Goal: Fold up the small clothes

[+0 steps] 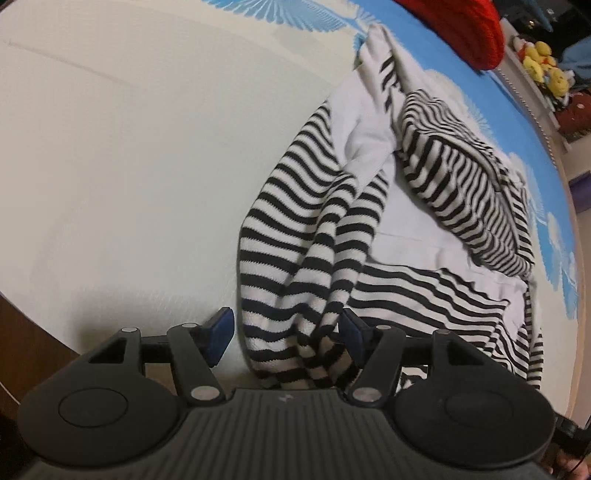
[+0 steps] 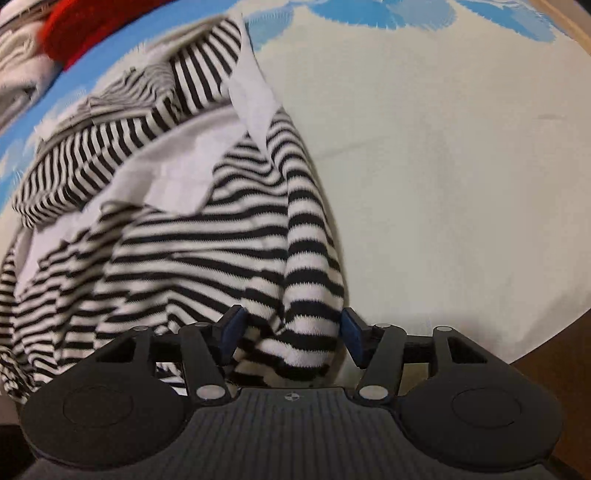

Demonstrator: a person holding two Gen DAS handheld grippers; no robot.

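Mostly the bed (image 1: 110, 166) fills both views, a cream sheet with blue feather prints at its far side. On it lies the sweater (image 1: 303, 229), striped black and white with plain white panels, crumpled and partly doubled over itself, one bunch of it resting on top toward the far side.

Each gripper stands at a near edge of the sweater. The left gripper (image 1: 286, 334) has its jaws wide, with a hanging striped fold between them; the cloth seems to touch the right pad only. The right gripper (image 2: 293, 334) is also wide, and a thick rolled fold sits between its blue pads, not pinched.

To do this step well, I think both grippers should close on the hem at the same height, take only one layer if possible, and then lift and pull apart gently, so the cloth becomes flat before any fold.

The left view alone shows yellow toys (image 1: 543, 64) on a shelf beyond the bed. Something red (image 2: 79, 31) lies at the far side in both views, and the right view is more blurred.
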